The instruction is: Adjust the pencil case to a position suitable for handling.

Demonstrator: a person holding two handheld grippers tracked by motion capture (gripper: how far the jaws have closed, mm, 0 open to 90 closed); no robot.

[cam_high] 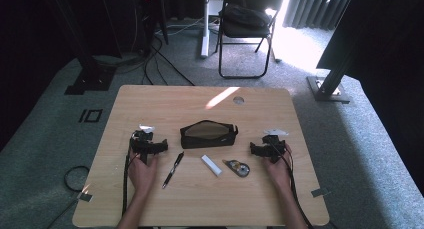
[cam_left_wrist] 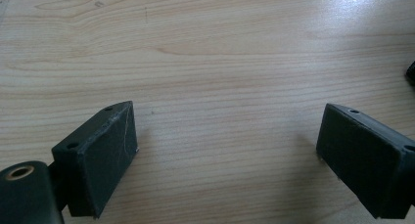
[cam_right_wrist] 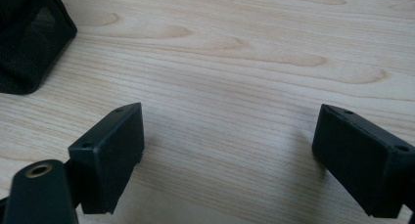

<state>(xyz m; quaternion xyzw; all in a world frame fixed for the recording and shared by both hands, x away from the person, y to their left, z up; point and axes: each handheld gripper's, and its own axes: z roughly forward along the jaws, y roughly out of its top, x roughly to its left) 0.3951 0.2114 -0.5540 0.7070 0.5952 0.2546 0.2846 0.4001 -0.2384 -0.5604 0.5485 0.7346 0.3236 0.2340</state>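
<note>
A black pencil case (cam_high: 208,134) lies unzipped in the middle of the wooden table (cam_high: 165,101). In front of it lie a black pen (cam_high: 172,170), a white eraser-like block (cam_high: 211,165) and a correction tape dispenser (cam_high: 238,167). My left gripper (cam_high: 148,145) rests on the table left of the case; its jaws stand wide apart over bare wood (cam_left_wrist: 225,150), open. My right gripper (cam_high: 268,148) rests to the right of the case, its jaws wide apart over bare wood (cam_right_wrist: 227,155). A corner of the case (cam_right_wrist: 29,43) shows at the upper left of the right gripper view.
A folding chair (cam_high: 247,24) with a dark bag stands beyond the table. Cables (cam_high: 155,59) run over the carpet at the back left. A metal frame foot (cam_high: 327,86) stands at the right, another (cam_high: 92,74) at the left.
</note>
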